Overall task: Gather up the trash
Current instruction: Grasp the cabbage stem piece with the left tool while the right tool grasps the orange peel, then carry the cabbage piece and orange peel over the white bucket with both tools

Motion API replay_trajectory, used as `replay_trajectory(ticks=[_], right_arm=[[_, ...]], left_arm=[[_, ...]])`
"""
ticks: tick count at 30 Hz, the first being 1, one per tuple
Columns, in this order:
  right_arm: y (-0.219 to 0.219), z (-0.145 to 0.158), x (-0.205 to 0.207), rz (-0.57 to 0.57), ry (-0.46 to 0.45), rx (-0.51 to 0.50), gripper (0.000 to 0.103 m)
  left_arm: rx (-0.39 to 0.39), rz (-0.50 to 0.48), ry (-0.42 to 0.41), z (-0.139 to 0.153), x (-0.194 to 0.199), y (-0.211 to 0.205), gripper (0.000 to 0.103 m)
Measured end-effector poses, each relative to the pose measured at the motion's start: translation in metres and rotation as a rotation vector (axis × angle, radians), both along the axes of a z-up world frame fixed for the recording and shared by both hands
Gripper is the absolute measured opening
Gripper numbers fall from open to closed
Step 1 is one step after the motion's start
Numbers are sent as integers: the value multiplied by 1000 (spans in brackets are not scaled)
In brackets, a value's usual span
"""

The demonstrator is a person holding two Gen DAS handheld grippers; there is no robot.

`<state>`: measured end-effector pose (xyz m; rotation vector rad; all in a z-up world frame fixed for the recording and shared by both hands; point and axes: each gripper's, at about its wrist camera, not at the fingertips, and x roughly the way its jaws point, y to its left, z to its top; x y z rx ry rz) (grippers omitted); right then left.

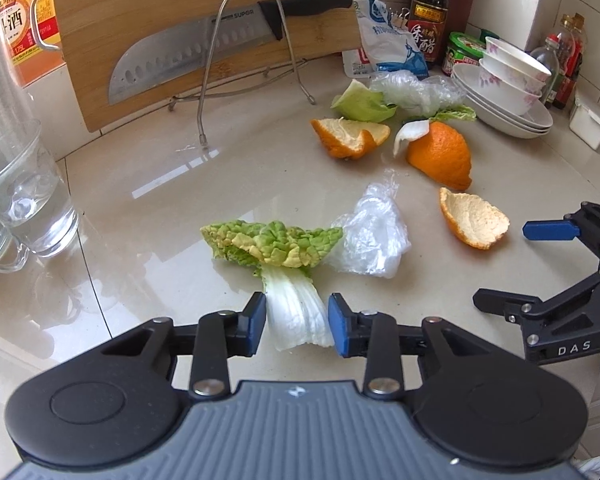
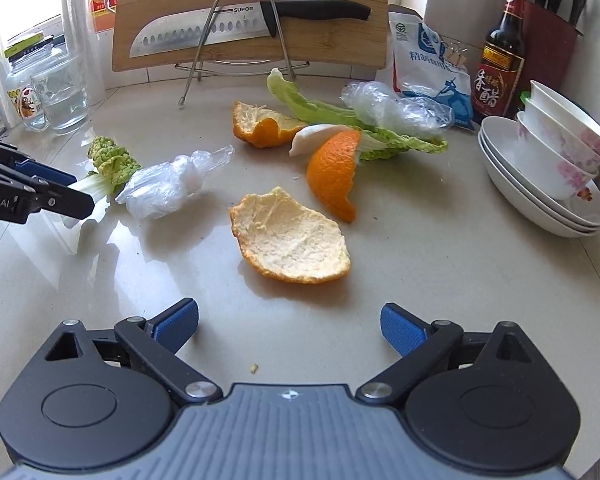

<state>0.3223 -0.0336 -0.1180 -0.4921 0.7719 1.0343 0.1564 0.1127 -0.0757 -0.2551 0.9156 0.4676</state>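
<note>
A cabbage leaf [image 1: 276, 244] with a white stalk lies on the counter. My left gripper [image 1: 298, 326] is partly open, its blue pads on either side of the stalk; the right pad touches it. It also shows in the right wrist view [image 2: 66, 196]. Crumpled clear plastic [image 1: 370, 240] lies beside the leaf. Three orange peels [image 2: 290, 238] [image 2: 334, 174] [image 2: 260, 124] lie mid-counter, with a second cabbage leaf [image 2: 328, 114] and more plastic wrap [image 2: 388, 106] behind. My right gripper [image 2: 290, 326] is open and empty, just short of the nearest peel.
A cutting board with a knife [image 2: 228, 26] stands on a wire rack at the back. Stacked bowls and plates [image 2: 548, 168] sit at the right, with a vinegar bottle [image 2: 498, 60] and salt bag [image 2: 432, 68]. Glass cups [image 1: 24, 188] stand at the left.
</note>
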Motion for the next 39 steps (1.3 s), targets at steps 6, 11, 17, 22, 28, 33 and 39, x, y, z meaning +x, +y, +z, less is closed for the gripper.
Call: replay_trajectory(ticks=[6,11,17,22,28,33,39], right_arm=[[10,-3,4,22,3,11,100],[14,-4,10,22,17,29,100],[19,-2,15,11,1,50,87],[18,3,18,9,5,55,67],[14,8,18,13,13,57,60],[6,15,15,13,17,50,58],[-5,27,8,23,13,55,58]], left_arm=[[10,32,27,-9,8,4,38],[17,46,27,-12,15,7,47],[18,56,23,-11,21,7,31],[-1,64,19,-10,17,9,29],[-10,47,14,1,7,12,29],[-4,8,17,15,-2,9,28],[-5,-40,11,34,-12,2,28]])
